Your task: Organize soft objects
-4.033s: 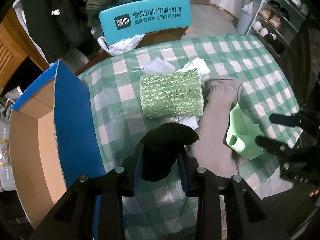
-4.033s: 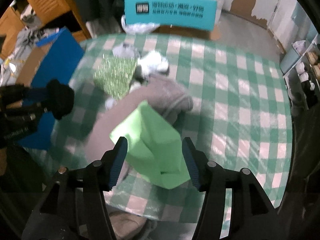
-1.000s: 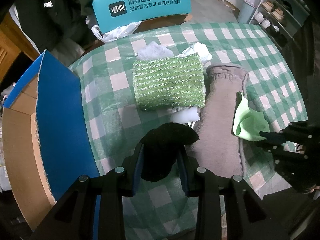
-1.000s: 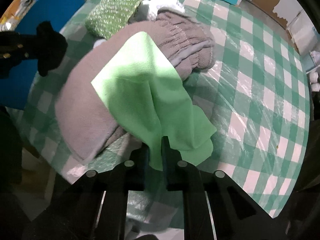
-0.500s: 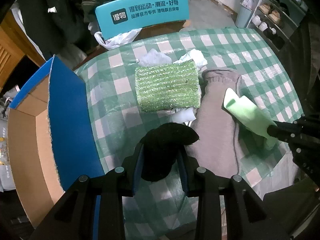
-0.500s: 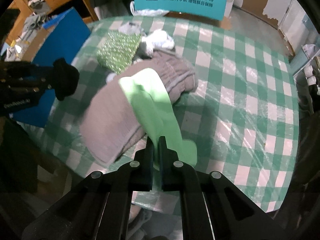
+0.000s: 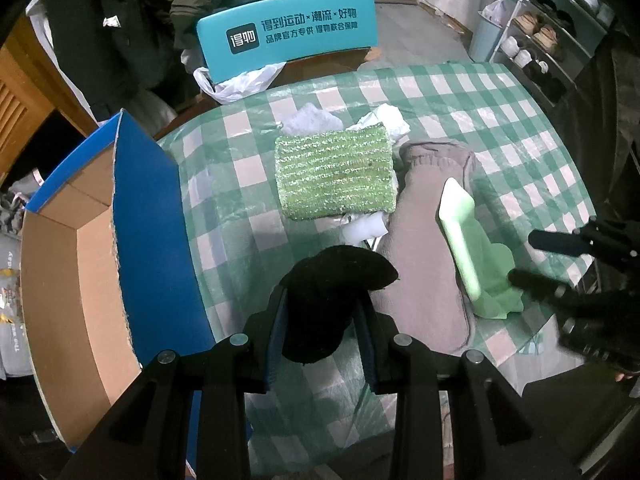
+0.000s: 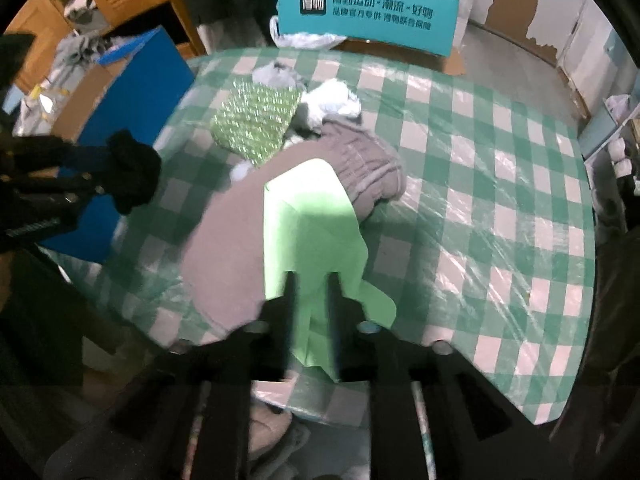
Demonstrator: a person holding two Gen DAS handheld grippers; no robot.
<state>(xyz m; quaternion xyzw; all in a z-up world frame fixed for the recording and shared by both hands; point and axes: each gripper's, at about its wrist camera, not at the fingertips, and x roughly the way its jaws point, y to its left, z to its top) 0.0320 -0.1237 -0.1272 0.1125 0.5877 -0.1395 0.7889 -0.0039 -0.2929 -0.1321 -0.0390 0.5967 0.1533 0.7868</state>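
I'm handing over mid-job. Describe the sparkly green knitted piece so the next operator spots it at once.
Start at the table with the green-and-white checked cloth and look toward the teal chair back. The sparkly green knitted piece lies flat there, left of the long grey towel. It is a ribbed, glittery rectangle, unlike the smooth pale green cloth on the towel.

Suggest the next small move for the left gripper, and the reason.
Probably swing the left gripper left over the open cardboard box and release: its fingers are shut on the black cloth, held above the checked tablecloth, with the box right beside it.
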